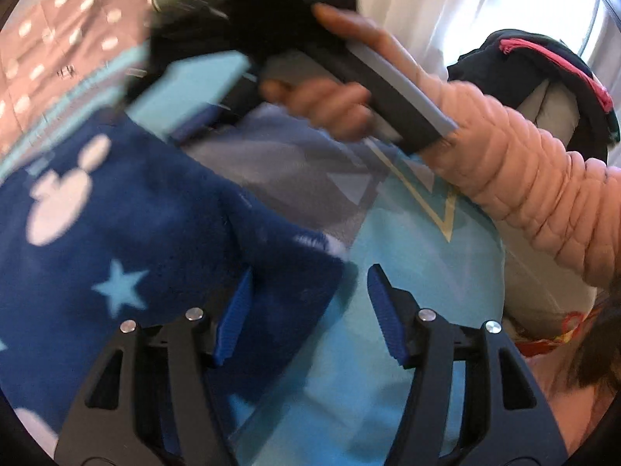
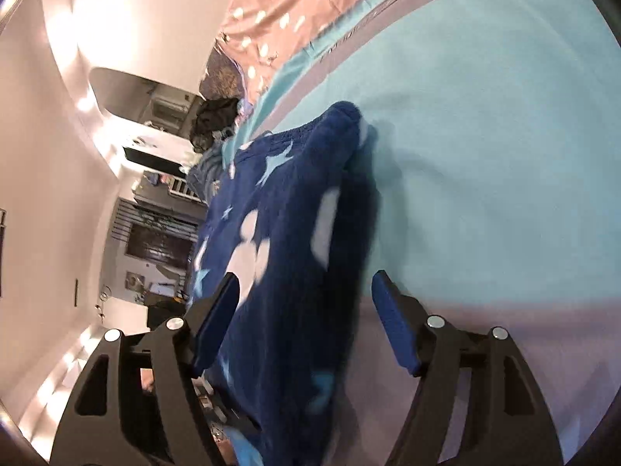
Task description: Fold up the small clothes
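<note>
A small navy fleece garment (image 1: pixel 128 240) with white mouse heads and light blue stars lies on a turquoise and grey bedspread (image 1: pixel 419 272). My left gripper (image 1: pixel 310 303) is open; its left finger lies over the garment's right edge, its right finger over bare bedspread. The right gripper shows in the left wrist view as a blurred black body with turquoise and blue fingers (image 1: pixel 194 89), held by a hand in a pink sleeve above the garment's far edge. In the right wrist view my right gripper (image 2: pixel 306 303) is open, with the garment (image 2: pixel 287 240) reaching between its fingers.
A pink dotted quilt (image 1: pixel 66 42) lies at the far left, also in the right wrist view (image 2: pixel 287 4). A dark bag with a pink zip (image 1: pixel 543 62) sits on a chair at the right by white curtains. The turquoise bedspread (image 2: pixel 485 136) spreads to the right.
</note>
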Available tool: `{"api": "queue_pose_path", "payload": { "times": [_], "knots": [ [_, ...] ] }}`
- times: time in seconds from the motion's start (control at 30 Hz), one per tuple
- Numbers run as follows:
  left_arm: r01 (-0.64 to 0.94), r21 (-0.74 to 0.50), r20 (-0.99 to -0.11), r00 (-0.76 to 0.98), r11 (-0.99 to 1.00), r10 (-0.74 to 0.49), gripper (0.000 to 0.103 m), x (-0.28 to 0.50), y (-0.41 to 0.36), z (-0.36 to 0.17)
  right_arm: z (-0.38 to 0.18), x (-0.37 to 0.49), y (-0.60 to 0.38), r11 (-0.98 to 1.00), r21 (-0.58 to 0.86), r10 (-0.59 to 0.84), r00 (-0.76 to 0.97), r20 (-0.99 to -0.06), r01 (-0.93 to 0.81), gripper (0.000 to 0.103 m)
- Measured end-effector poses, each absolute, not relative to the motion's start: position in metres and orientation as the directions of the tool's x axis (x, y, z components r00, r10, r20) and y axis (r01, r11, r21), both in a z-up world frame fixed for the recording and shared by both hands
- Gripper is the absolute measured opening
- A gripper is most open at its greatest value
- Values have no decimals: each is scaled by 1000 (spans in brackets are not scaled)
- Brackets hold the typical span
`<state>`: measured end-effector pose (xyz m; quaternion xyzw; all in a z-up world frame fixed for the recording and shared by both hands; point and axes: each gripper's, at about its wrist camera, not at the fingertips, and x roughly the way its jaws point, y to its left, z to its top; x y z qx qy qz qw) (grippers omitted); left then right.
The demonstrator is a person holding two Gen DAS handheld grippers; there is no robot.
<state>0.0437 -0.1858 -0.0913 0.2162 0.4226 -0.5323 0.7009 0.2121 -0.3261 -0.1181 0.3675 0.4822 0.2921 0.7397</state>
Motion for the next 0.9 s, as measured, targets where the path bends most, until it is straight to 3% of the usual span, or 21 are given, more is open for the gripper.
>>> {"api": "queue_pose_path", "payload": {
  "times": [0.07,0.1,0.13,0.17,0.23,0.33,0.4,0.5,0.53,0.6,0.67,0.8,0.9],
  "knots": [
    [921,-193,-818,40,340,-574,61,51,-189,-98,-121,230,-312,603,795,755,364,-545,-63,71],
    [919,-212,-816,21,333,-577,63,53,-188,-98,-121,236,-312,617,785,743,369,-558,-56,62],
    [918,-221,-816,11,330,-577,63,54,-188,-98,-120,244,-311,641,767,716,388,-580,-36,47],
    [918,-222,-816,8,327,-578,63,54,-187,-98,-122,250,-310,670,742,680,406,-611,-5,25],
    [922,-209,-816,19,326,-578,64,51,-186,-100,-125,260,-309,679,729,634,428,-644,91,19],
    [929,-192,-816,28,316,-577,73,42,-189,-101,-111,259,-294,771,633,524,496,-692,68,12],
    [935,-178,-817,34,307,-576,76,38,-192,-103,-122,267,-294,807,587,484,501,-718,61,11],
    [935,-175,-810,42,310,-585,77,35,-191,-103,-141,267,-312,713,699,588,495,-640,58,14],
    [933,-183,-804,39,309,-594,77,35,-188,-103,-141,260,-318,701,710,596,500,-628,57,17],
    [926,-206,-783,37,316,-621,77,34,-182,-101,-134,246,-327,696,714,590,508,-627,73,34],
    [910,-249,-749,37,332,-661,76,37,-174,-94,-119,227,-334,727,683,550,532,-644,74,36],
    [879,-374,-664,-30,296,-747,53,32,-153,-87,-99,160,-339,782,623,509,552,-660,24,36],
    [844,-442,-657,-76,303,-750,39,38,-147,-102,-98,119,-336,790,612,499,561,-660,18,36]
  ]
}}
